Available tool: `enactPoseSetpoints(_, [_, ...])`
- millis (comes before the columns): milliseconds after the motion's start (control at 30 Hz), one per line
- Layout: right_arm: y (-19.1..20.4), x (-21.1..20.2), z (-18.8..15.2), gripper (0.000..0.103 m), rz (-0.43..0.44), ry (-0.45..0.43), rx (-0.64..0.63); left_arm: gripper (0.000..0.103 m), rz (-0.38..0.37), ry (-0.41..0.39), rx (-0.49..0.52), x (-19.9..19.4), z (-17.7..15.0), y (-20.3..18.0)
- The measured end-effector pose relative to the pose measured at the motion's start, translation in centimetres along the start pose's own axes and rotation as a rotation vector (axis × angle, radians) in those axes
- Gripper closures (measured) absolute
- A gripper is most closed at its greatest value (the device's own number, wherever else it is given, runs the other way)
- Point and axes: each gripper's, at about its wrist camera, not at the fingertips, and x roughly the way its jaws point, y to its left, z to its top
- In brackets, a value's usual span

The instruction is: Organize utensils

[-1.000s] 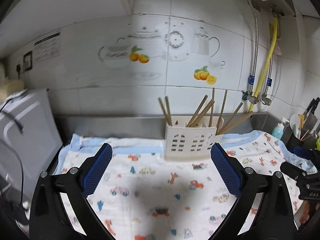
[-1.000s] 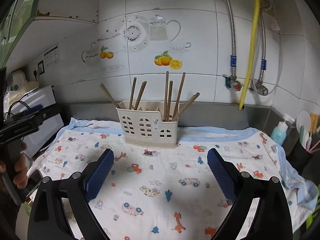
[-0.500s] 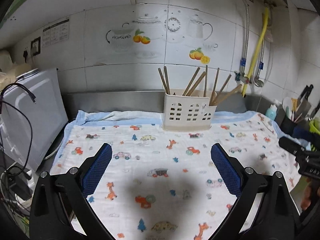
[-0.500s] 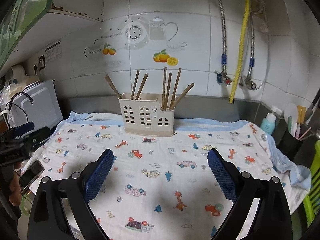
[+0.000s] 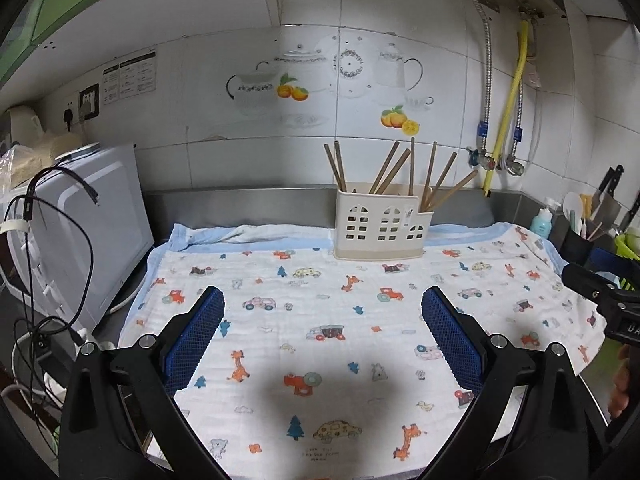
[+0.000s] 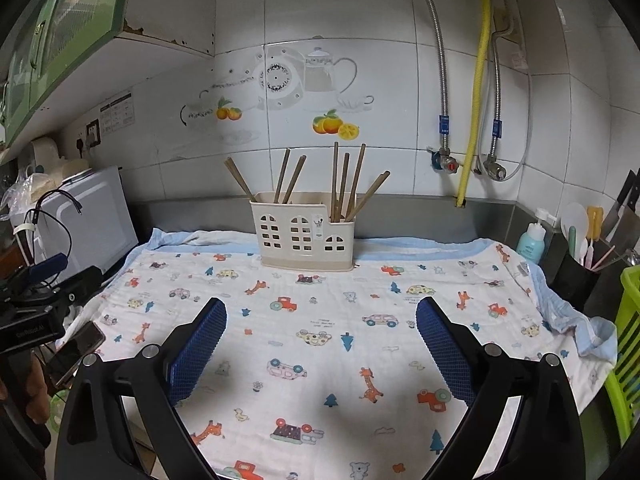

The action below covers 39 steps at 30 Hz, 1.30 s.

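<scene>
Both grippers farther back — holder (image 5: 382, 226) smaller.

Both grippers are spread wide right now. My left gripper (image 5: 322, 336) has its jaws fully apart, blue pads (image 5: 196, 336) facing each other across a big gap, nothing between them. It's held level and pointing forward, hovering, not touching anything.

Same deal with my right gripper (image 6: 320, 340) — jaws wide, blue pads (image 6: 442, 350) clean and empty, aimed straight ahead.

From the left cam I can see the right unit's black body poking in at the far right edge, with a bit of the hand (image 5: 620, 384) under it — and the right cam shows the left unit at its left edge.
</scene>
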Motion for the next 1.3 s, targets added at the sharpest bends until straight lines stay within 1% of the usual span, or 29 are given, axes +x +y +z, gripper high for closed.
enactPoseSetpoints(200, [0.4, -0.22, -0.26, 0.01, 0.01, 0.005, -0.002, 0.005, 0.007, 0.008, 0.003, -0.37, -0.61, 0.06])
enactPoseSetpoints(433, [0.69, -0.73, -0.36, 0.01, 0.015, -0.004, -0.003, 0.005, 0.01, 0.0, 0.01, -0.8, -0.77, -0.19])
enactPoseSetpoints(667, [0.89, -0.89, -0.32, 0.01, 0.021, -0.005, -0.005, 0.005, 0.013, 0.007, 0.022, -0.81, -0.98, -0.53])
enactPoseSetpoints(1300, [0.83, -0.62, -0.55, 0.01, 0.03, -0.001, 0.003, 0.005, 0.019, 0.016, 0.015, -0.56, -1.04, -0.48])
